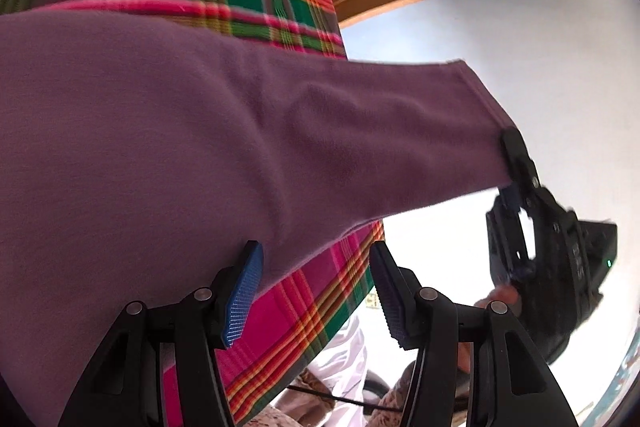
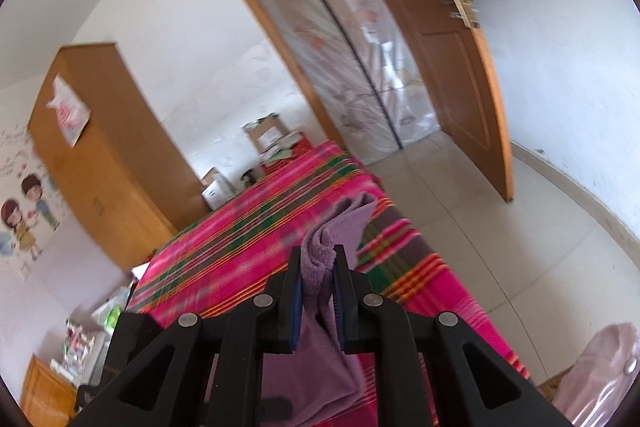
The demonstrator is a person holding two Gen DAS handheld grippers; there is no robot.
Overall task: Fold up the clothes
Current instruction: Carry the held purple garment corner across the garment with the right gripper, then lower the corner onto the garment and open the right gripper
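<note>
Right gripper [image 2: 318, 291] pinches a bunched edge of the purple garment [image 1: 168, 131], lifting it off the plaid bedspread [image 2: 248, 239]. Left gripper [image 1: 316, 291] has its jaws spread wide with nothing between the pads, just beside the hanging cloth.

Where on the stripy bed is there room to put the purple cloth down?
The pink plaid bed cover lies bare from the wooden wardrobe side to the purple cloth in the right hand-held gripper. It is crowded beyond the bed's far end, where boxes are stacked.
</note>
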